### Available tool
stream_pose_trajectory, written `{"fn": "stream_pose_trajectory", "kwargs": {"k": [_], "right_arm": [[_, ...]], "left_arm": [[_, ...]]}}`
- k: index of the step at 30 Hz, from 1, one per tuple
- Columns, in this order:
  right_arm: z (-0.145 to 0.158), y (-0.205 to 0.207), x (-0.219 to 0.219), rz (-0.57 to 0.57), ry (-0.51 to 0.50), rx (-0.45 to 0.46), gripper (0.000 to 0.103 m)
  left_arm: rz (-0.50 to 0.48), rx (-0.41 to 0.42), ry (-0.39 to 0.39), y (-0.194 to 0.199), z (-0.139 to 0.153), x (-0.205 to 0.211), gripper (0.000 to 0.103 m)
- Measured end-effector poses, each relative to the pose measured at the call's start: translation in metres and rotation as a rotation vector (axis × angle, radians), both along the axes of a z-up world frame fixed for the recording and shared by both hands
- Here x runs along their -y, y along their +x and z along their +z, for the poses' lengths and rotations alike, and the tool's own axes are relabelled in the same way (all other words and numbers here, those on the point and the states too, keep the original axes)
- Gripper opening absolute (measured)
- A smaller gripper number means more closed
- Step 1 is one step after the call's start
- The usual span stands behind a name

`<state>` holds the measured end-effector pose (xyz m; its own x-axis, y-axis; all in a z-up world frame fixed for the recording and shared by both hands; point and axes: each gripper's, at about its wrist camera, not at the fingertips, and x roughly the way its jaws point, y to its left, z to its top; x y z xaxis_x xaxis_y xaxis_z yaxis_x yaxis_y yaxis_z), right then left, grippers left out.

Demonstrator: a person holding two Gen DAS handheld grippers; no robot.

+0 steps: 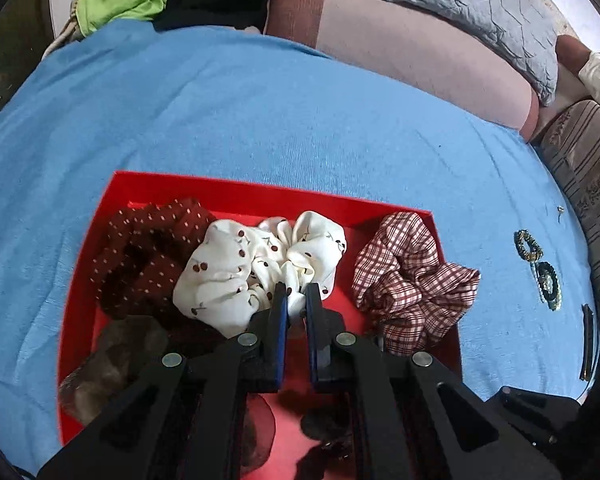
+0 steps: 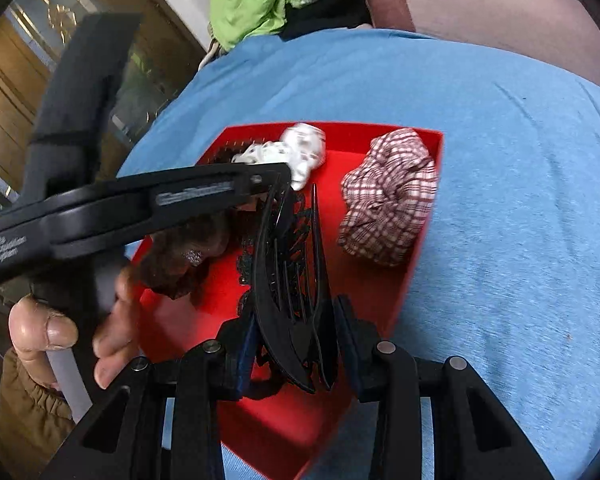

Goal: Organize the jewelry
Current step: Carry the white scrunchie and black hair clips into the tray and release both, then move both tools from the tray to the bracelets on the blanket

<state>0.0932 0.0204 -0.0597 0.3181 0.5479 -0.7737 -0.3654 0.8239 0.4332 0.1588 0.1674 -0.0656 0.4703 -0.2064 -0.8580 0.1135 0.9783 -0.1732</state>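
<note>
The red box (image 1: 260, 196) already holds three scrunchies. The left gripper (image 1: 296, 292) pinches the white scrunchie (image 1: 228, 276) inside it. The right gripper (image 2: 296, 320) grips a black hair clip (image 2: 288, 280) above it. Small hair ties (image 1: 540, 268) wait outside the box.

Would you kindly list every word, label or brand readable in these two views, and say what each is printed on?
"Data Acquisition System", as far as it can be made out, small and motion-blurred: white print on the handle end of the left gripper, seen in the right wrist view.
A larger embossed brand on that gripper's arm: too blurred to read.
No text shows on the red tray, the scrunchies or the black hair claw.
</note>
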Motion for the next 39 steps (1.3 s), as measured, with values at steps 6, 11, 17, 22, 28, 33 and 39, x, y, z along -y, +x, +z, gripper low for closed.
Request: {"fn": "stream_pose_trajectory", "kwargs": {"k": [6,11,17,22,28,33,39], "right_arm": [[0.001,-0.002,-0.005,0.012,-0.03,0.031,0.042],[0.011,-0.014,-0.002,0.007,-0.022,0.065,0.053],[0.036,-0.032,0.019,-0.012,0.021,0.109,0.059],[0.046,-0.062,0.055,-0.059,0.052,0.126,0.063],[0.033,-0.099,0.122,-0.173,0.039,0.108,0.063],[0.015,-0.118,0.201,-0.333,0.007,0.064,0.063],[0.005,-0.123,0.291,-0.546,0.014,0.05,0.063]], "left_arm": [[0.004,0.006,-0.055,-0.005,0.009,-0.006,0.028],[0.039,0.056,-0.107,-0.022,0.036,-0.019,0.041],[0.122,0.119,-0.132,-0.054,0.069,-0.034,0.052],[0.146,0.131,-0.101,-0.078,0.081,-0.025,0.052],[0.067,0.11,-0.093,-0.099,0.084,0.018,0.052],[-0.042,0.079,-0.072,-0.102,0.077,0.076,0.052],[-0.169,0.047,-0.042,-0.097,0.063,0.152,0.052]]}}
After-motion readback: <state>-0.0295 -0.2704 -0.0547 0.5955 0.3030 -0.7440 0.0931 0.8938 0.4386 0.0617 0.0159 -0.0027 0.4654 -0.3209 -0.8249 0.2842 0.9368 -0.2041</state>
